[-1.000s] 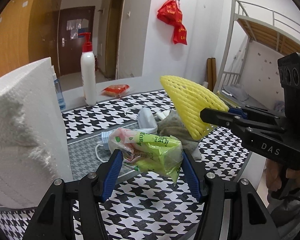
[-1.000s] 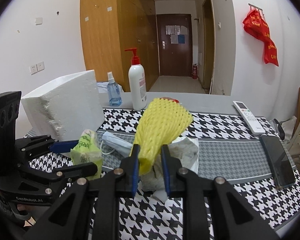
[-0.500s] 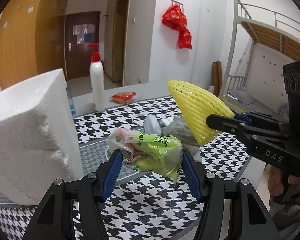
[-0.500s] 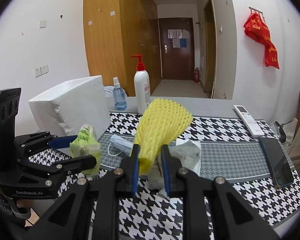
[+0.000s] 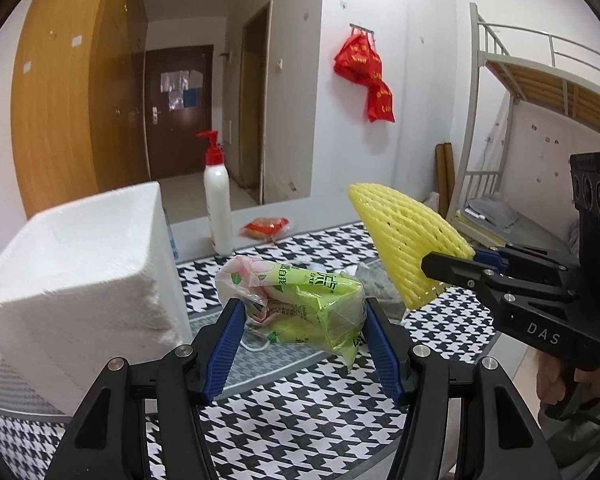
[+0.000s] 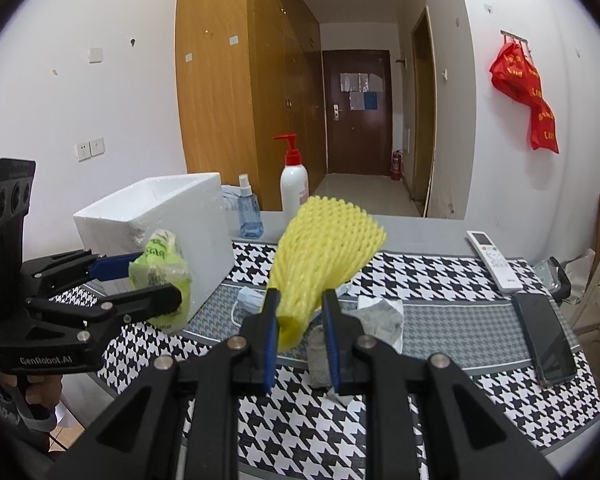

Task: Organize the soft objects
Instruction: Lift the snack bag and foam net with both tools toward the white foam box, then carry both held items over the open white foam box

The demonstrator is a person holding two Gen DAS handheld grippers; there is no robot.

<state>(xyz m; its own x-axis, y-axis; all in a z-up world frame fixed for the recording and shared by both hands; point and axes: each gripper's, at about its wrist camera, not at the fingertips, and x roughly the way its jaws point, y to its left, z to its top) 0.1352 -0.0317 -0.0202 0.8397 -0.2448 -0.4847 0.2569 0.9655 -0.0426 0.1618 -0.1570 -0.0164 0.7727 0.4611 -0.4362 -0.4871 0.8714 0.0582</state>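
My left gripper (image 5: 304,324) is closed on the green tissue pack (image 5: 300,300): both blue pads press its crinkled plastic sides, and the pack is held clear of the houndstooth tablecloth (image 5: 300,412), beside the front corner of the white foam box (image 5: 80,272). In the right wrist view the same pack (image 6: 160,276) sits between the left gripper's fingers, directly in front of the foam box (image 6: 160,216). My right gripper (image 6: 300,312) is narrowed to a small gap and grips the pinched lower end of the yellow foam net sleeve (image 6: 324,252); the sleeve fans out upward and away from the pads, raised above the table. Below it on the cloth lie a blue face mask (image 6: 252,296) and a grey rag (image 6: 380,312), near each other. A red-pump lotion bottle (image 6: 294,188) and a blue spray bottle (image 6: 249,212) stand behind the foam box. A white remote control (image 6: 494,260) and a dark phone (image 6: 544,340) lie on the right part of the table, well apart from both held items.
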